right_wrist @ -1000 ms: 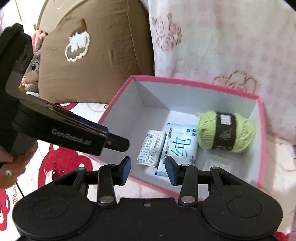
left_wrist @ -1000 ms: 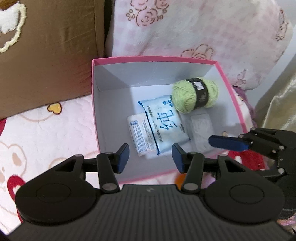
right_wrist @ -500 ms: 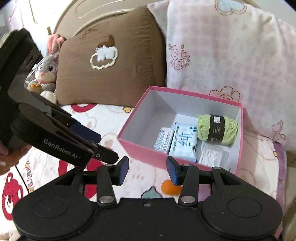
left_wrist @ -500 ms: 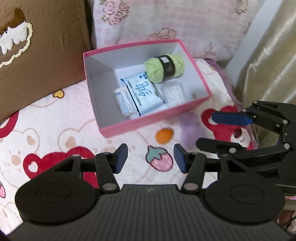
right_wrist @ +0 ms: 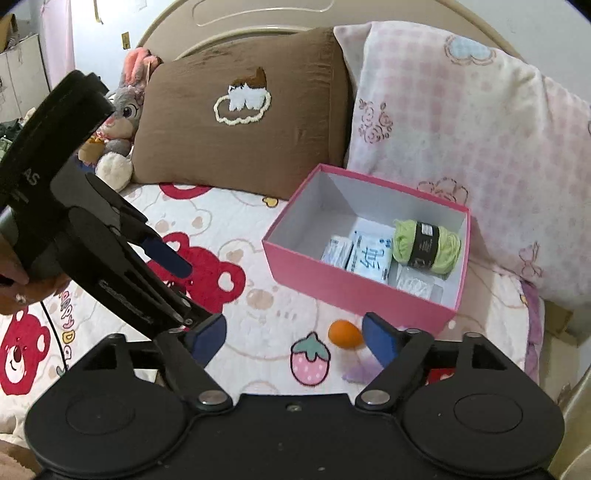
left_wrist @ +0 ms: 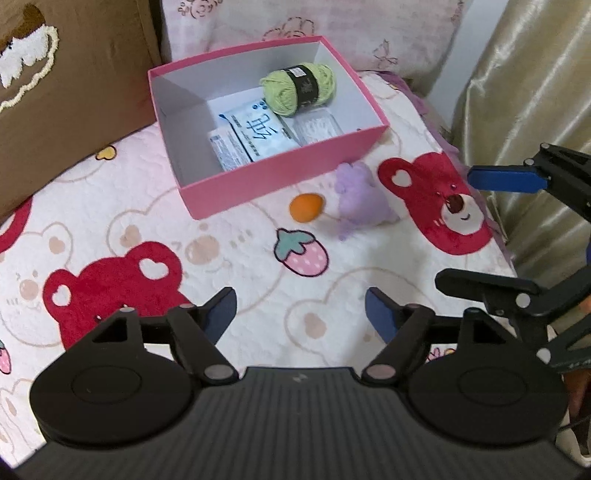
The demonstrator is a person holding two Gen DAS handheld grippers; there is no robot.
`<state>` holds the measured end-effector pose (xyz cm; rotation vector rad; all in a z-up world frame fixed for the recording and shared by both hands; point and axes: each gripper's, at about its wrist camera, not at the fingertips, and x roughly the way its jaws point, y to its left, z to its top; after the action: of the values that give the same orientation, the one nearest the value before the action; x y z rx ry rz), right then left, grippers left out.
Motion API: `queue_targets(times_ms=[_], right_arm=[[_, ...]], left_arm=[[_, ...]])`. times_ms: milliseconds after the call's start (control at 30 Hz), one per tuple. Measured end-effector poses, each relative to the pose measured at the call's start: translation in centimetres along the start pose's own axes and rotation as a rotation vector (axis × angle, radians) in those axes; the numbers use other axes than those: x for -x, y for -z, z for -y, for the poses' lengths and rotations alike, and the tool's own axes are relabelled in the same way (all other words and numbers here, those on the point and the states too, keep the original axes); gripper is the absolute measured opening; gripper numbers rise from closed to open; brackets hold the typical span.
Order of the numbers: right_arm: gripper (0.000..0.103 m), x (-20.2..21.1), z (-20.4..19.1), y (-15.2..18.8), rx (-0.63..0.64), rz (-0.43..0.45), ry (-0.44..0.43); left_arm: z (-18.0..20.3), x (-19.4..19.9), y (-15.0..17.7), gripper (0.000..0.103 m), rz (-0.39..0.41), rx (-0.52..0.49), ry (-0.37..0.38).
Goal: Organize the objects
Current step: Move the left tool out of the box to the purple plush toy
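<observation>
On bear-print bedspread, pink box beside pillows.

The white and blue plastic tissue pack in the pink cardboard box carries a large Chinese character "纯". The yarn's black band has print too small to read.

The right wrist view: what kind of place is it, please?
Most likely a bedroom: the pink box sits on a bed with a bear-print quilt, two pillows against a curved headboard, and a plush rabbit.
</observation>
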<state>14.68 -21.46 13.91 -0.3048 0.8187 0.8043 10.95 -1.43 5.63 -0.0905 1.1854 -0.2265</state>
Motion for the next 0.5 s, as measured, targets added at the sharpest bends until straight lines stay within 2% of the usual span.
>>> queue_targets(times_ms=[200,400,500], right_arm=[[0.087,0.1,0.3,2.1,0.01,-0.002,0.007],[0.088,-0.6,0.8,4.5,0.021,0.008,0.01],[0.09,-1.0,1.2,5.5,0.02,0.029,0.007]], left_arm=[[-0.4,-1.0,1.0,0.081,0.01,0.018,-0.001],[-0.1,-2.5,2.3,0.094,0.035,0.031,0.006],[0.3,-3.4,2.9,0.095,0.046,0.027,-0.006]])
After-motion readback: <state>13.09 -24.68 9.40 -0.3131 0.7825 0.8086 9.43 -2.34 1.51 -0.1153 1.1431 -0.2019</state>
